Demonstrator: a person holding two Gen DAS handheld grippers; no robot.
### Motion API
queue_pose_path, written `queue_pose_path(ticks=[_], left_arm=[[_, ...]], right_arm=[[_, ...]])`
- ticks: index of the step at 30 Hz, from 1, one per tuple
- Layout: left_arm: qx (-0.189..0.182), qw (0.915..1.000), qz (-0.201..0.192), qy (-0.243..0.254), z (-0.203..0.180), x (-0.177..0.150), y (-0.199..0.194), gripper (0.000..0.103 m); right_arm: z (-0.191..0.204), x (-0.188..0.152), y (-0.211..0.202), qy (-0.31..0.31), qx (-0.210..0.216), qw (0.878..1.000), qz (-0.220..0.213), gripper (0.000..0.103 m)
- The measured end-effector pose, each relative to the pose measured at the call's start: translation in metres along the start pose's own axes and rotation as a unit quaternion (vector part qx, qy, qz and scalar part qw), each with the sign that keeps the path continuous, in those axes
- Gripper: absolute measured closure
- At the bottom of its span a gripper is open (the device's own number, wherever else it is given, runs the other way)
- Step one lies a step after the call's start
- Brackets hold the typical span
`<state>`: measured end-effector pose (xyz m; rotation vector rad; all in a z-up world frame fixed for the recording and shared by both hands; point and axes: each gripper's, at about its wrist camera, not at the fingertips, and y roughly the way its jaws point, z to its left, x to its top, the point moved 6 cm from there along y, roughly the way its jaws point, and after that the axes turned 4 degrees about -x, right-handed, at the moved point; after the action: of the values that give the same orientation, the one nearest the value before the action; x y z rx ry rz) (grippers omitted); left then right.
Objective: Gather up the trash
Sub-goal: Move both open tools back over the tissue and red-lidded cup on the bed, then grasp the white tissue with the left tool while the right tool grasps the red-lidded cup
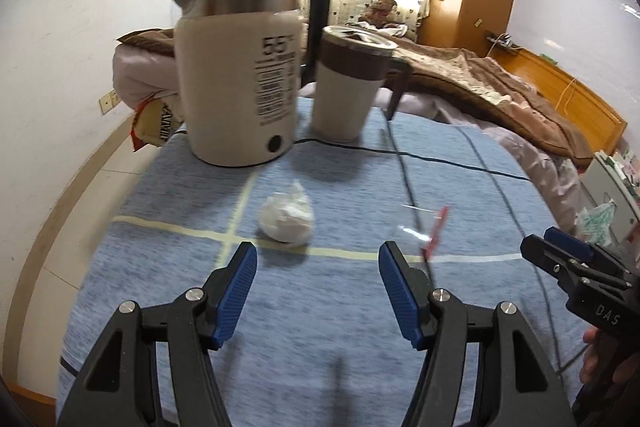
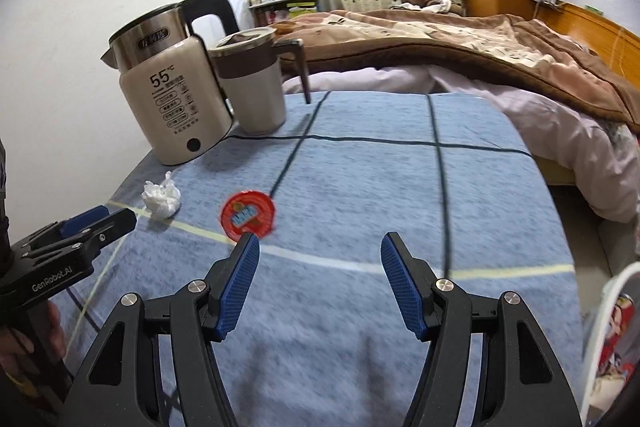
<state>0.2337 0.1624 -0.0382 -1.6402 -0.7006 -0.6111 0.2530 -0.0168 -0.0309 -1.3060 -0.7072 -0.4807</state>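
Note:
A crumpled white tissue lies on the blue tablecloth, just ahead of my open, empty left gripper and slightly left of its centre. It also shows in the right wrist view. A small clear cup with a red printed lid lies on its side just ahead of my right gripper's left fingertip; in the left wrist view it is blurred. My right gripper is open and empty, and shows in the left wrist view. My left gripper shows in the right wrist view.
A cream and steel electric kettle and a lidded cream mug stand at the table's far left. A bed with a brown blanket lies beyond. A white-rimmed container with printed packaging is at the right edge.

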Motion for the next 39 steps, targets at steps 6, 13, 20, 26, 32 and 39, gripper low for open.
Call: queue_pose_path(ticks=[6, 13, 20, 26, 32, 39], left_arm=[[0.003, 0.9999, 0.007, -0.007, 0.017, 0.006, 0.014, 0.037], [0.009, 0.9998, 0.015, 0.011, 0.023, 0.013, 0.036, 0.037], [-0.008, 0.9995, 0.028, -0.011, 0.031, 0.017, 0.053, 0.037], [-0.017, 0.9987, 0.045, -0.018, 0.032, 0.016, 0.066, 0.037], [-0.019, 0.9983, 0.051, -0.022, 0.033, 0.015, 0.074, 0.037], [-0.023, 0.9982, 0.051, -0.02, 0.031, 0.016, 0.077, 0.047]], right_arm=[[0.026, 0.01, 0.023, -0.021, 0.023, 0.999, 0.007, 0.039], [0.044, 0.013, 0.054, -0.049, 0.03, 0.998, 0.026, 0.039], [0.052, 0.015, 0.076, -0.06, 0.033, 0.997, 0.041, 0.039], [0.051, 0.012, 0.087, -0.067, 0.026, 0.996, 0.054, 0.039], [0.053, 0.012, 0.095, -0.062, 0.029, 0.995, 0.065, 0.039], [0.049, 0.015, 0.1, -0.031, 0.032, 0.997, 0.069, 0.039]])
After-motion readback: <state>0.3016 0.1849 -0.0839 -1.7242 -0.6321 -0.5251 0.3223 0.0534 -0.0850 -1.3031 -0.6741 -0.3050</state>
